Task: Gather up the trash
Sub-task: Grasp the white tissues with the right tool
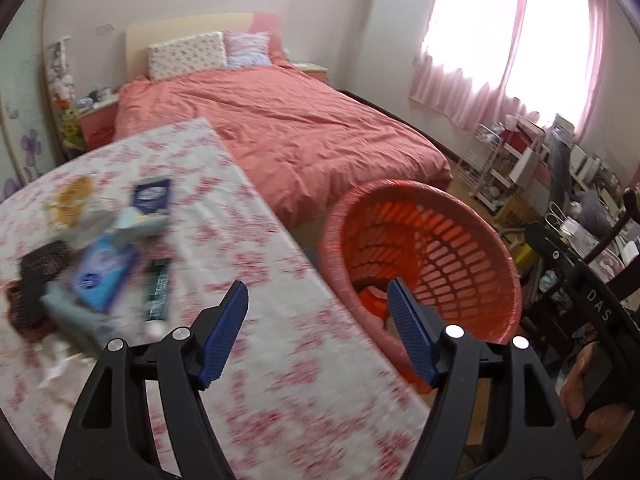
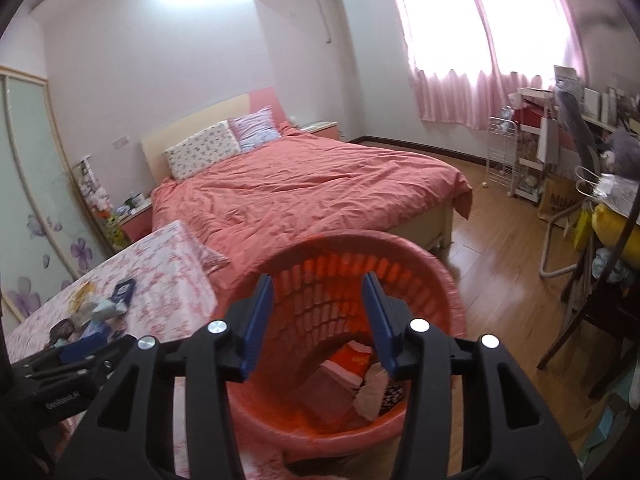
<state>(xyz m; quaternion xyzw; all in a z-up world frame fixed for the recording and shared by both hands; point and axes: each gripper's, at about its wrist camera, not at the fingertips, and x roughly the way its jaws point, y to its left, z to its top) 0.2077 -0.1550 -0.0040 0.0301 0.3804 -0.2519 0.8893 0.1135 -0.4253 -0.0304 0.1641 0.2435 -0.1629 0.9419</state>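
Right claw (image 2: 318,312) — above basket rim (image 2: 360,240)

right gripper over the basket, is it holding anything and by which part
Nothing is held. The right gripper is open and empty above the orange basket; trash already lies in the basket's bottom.

The litter (image 1: 100,256) on the table (image 1: 280,360) is smeared by blur, and the basket (image 2: 440,280) hides behind blue fingers (image 2: 256,320).
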